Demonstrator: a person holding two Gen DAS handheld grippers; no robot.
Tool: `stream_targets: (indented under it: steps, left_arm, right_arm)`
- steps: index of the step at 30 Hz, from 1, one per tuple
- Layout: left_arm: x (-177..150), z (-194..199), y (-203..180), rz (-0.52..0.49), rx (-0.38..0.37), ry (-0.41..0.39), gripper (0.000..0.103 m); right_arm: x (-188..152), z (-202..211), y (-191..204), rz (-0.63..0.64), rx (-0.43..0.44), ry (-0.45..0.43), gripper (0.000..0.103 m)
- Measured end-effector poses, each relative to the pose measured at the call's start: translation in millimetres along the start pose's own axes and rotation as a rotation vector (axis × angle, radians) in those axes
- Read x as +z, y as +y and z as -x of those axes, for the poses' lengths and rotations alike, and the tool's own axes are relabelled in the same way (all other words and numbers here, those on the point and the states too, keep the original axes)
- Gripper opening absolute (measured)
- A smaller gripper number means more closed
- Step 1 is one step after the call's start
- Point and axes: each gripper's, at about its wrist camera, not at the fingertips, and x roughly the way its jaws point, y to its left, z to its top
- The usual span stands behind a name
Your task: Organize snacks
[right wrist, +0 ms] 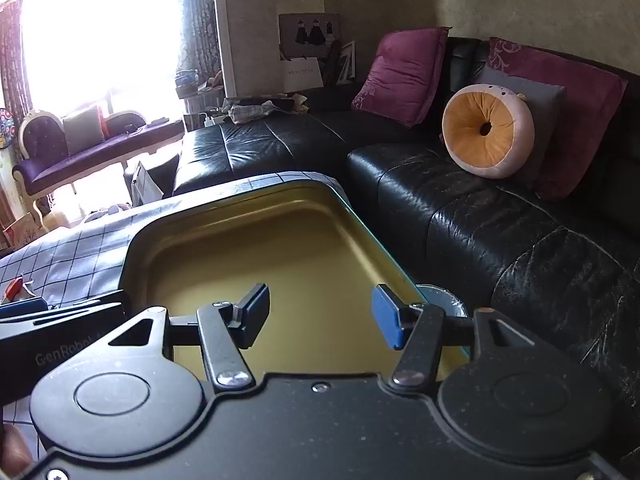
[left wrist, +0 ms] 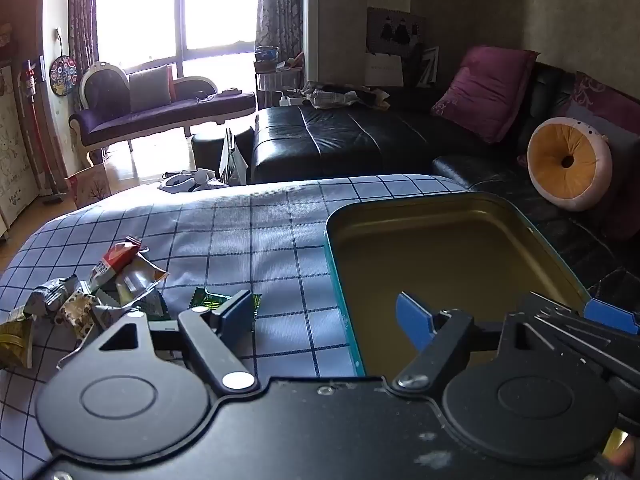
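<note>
A gold-lined tin box [left wrist: 440, 256] with a teal rim sits empty on the checked tablecloth [left wrist: 240, 232]; it also shows in the right wrist view [right wrist: 256, 248]. A heap of snack packets [left wrist: 100, 292] lies to its left, with a green packet [left wrist: 208, 300] nearest. My left gripper [left wrist: 324, 316] is open and empty, straddling the tin's left rim. My right gripper [right wrist: 320, 316] is open and empty above the tin's near end. A red packet [right wrist: 14, 286] shows at the left edge of the right wrist view.
A black leather sofa [right wrist: 480, 220] runs behind and right of the table, with purple cushions [right wrist: 404, 72] and a round orange cushion [right wrist: 484, 130]. A silver round object [right wrist: 444, 302] lies at the tin's right side. A purple chaise [left wrist: 160, 112] stands by the bright window.
</note>
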Motion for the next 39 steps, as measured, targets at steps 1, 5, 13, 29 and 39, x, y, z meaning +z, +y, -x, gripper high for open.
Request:
stream_targets:
  steps: [1, 5, 13, 29, 39]
  left_arm:
    - [0.0, 0.1, -0.1, -0.001, 0.002, -0.001, 0.081]
    - [-0.2, 1.0, -0.4, -0.002, 0.003, -0.004, 0.081]
    - [-3.0, -1.0, 1.1, 0.013, 0.004, -0.003, 0.081]
    - [2.6, -1.9, 2.8, 0.027, 0.009, 0.018, 0.081]
    - [2.7, -3.5, 3.0, 0.027, 0.009, 0.018, 0.081]
  right_arm:
    - [0.1, 0.2, 0.0, -0.002, -0.004, 0.0, 0.061]
    - [-0.6, 1.9, -2.8, 0.001, -0.006, -0.003, 0.061]
    - [-2.5, 0.2, -3.1, 0.014, -0.01, 0.005, 0.061]
    - [-3.5, -5.5, 2.9, 0.031, -0.007, 0.014, 0.061]
    - [-3.6, -5.6, 2.9, 0.031, -0.006, 0.015, 0.061]
